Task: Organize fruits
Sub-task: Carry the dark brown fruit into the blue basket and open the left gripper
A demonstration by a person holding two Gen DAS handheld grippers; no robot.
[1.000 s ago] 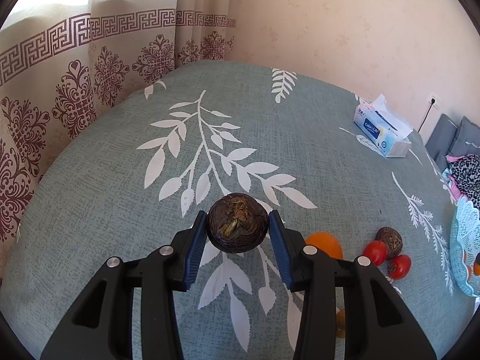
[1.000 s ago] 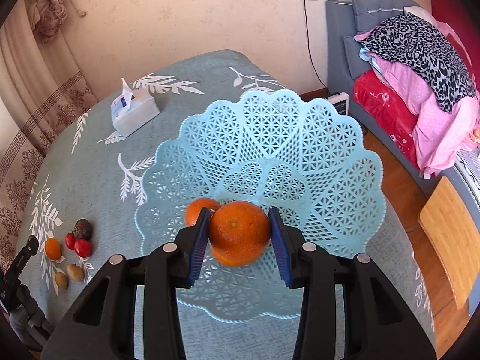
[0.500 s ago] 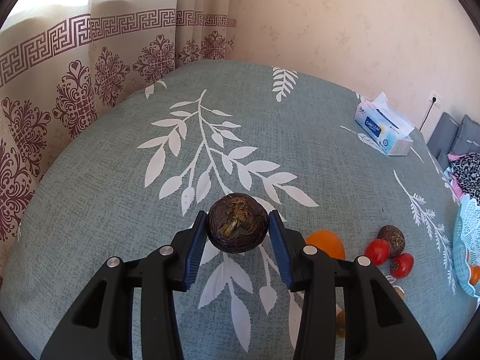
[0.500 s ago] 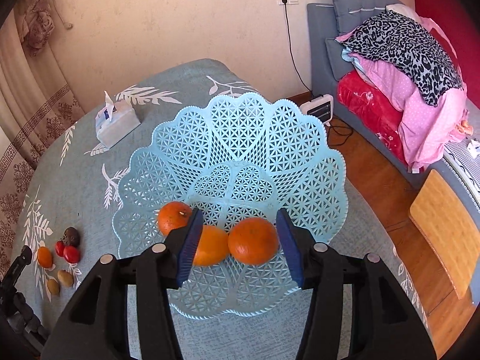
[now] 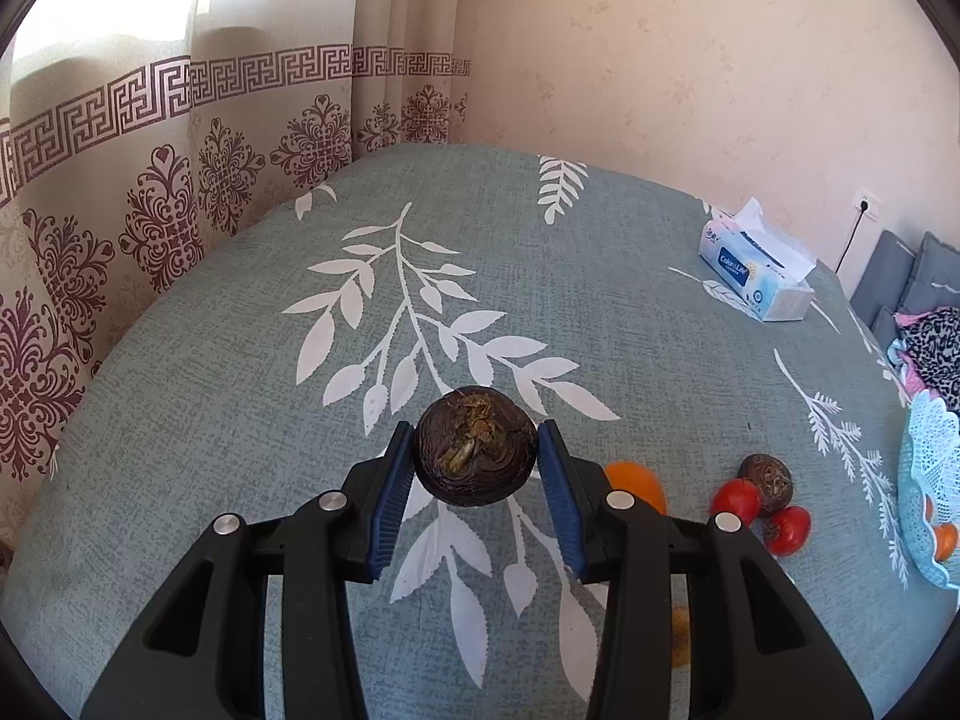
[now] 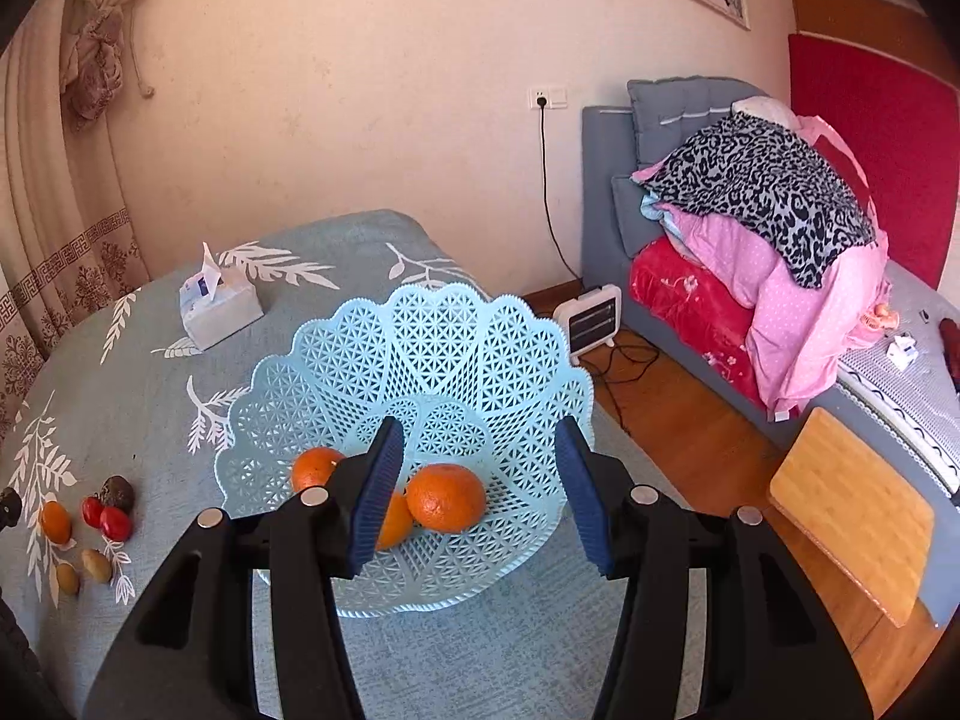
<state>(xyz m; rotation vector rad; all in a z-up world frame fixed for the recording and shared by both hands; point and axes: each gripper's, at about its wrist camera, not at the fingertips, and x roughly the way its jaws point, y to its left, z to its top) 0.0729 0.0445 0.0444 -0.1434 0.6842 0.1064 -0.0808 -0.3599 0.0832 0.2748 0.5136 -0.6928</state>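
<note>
Grey-green tablecloth [image 5: 540,276] with white leaf print, covering the whole table; patterned curtain [image 5: 150,192] behind its far left edge. Pale blue lattice basket [image 6: 456,348] near the right end of the table, scalloped rim, holding 3 oranges: front orange [image 6: 445,496] lying free in the basket between the pads but touched by neither, second orange [image 6: 393,521] just left of it and partly behind the left pad, third orange [image 6: 315,468] farther left. Tissue box [image 5: 759,276] toward the far side, well apart from the fruit. Right gripper [image 6: 480,480] above the near part of the basket, jaws having just been opening, now spread wide, empty. Left gripper [image 5: 477,480] over bare cloth, clamped on a dark brown round fruit [image 5: 476,449], both blue pads pressed to its sides, fruit clear of the table. Loose cluster on the cloth between the 2 grippers: 1 small orange [image 5: 636,477], 1 more brown fruit [image 5: 768,477], 2 red tomatoes [image 5: 735,498] touching it. 2 small tan fruits [image 6: 96,564] nearest the table edge, kind not discernible.
</note>
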